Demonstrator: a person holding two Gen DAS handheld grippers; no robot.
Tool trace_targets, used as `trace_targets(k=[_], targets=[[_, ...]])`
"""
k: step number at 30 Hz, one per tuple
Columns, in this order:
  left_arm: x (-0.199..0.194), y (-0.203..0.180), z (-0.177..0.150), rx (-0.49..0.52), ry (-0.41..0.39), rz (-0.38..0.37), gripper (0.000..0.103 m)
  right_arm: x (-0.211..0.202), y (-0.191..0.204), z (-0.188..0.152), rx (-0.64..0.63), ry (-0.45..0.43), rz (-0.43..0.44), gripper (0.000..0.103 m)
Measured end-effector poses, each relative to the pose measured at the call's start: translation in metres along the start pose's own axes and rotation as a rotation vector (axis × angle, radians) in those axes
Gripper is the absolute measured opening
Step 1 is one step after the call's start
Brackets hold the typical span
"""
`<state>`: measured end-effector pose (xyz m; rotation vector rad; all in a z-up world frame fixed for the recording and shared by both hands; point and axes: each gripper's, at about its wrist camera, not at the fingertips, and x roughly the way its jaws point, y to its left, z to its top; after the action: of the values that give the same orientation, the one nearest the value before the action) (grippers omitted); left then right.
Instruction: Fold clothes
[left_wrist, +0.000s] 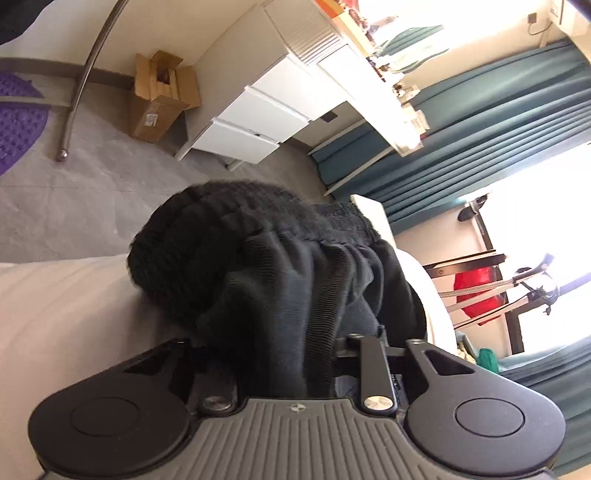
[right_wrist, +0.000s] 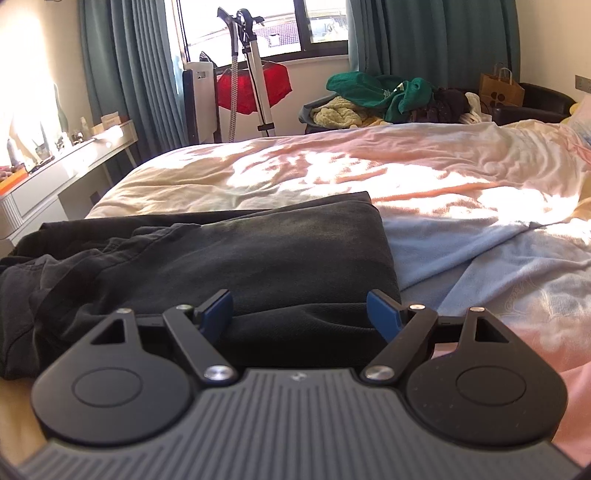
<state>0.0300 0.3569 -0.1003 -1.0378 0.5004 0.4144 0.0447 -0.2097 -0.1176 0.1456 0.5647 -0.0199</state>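
Right wrist view: right tool (right_wrist: 300, 314) had its blue pads (right_wrist: 384, 314) spread wide, w/ the folded black garment (right_wrist: 258, 254) lying on the bed (right_wrist: 443, 177) just ahead, its near edge between them. Left wrist view: left tool (left_wrist: 317, 343) was buried in bunched black fabric (left_wrist: 273, 258) w/ a ribbed waistband; fingertips hidden, so can't tell if pinching.

The folded garment (right_wrist: 258, 258) is lying on the bed (right_wrist: 424, 173) directly ahead of the right gripper (right_wrist: 299, 314), reaching off to its left. A clothes pile (right_wrist: 388, 98) is sitting far ahead, beyond the bed (to the gripper's right). A desk (right_wrist: 55, 173) is standing ahead-left. The garment's waistband (left_wrist: 280, 229) is bunching just ahead of the left gripper (left_wrist: 295, 354).
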Motion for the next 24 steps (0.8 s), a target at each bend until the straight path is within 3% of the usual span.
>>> trace_targets(k=[3,10,13,15,19,24], targets=[[-0.013,-0.019,-0.012,0.093,-0.071,-0.009,0.015,0.003,0.016,-0.002,-0.089,0.015,0.008,0.081],[-0.033,-0.064,-0.029,0.255,-0.169,-0.002,0.011,0.015,0.019,-0.008,-0.107,0.085,0.02,0.082],[-0.051,-0.101,-0.046,0.397,-0.262,-0.005,0.009,0.012,0.014,-0.006,-0.074,0.098,0.038,0.082],[-0.066,-0.129,-0.066,0.502,-0.328,-0.025,0.008,0.007,0.009,-0.003,-0.041,0.098,0.057,0.081],[-0.096,-0.193,-0.111,0.694,-0.422,-0.102,0.007,-0.012,-0.018,0.012,-0.004,0.051,0.001,0.081],[-0.123,-0.27,-0.194,0.835,-0.503,-0.219,0.007,-0.037,-0.052,0.03,0.04,-0.008,-0.072,0.081]])
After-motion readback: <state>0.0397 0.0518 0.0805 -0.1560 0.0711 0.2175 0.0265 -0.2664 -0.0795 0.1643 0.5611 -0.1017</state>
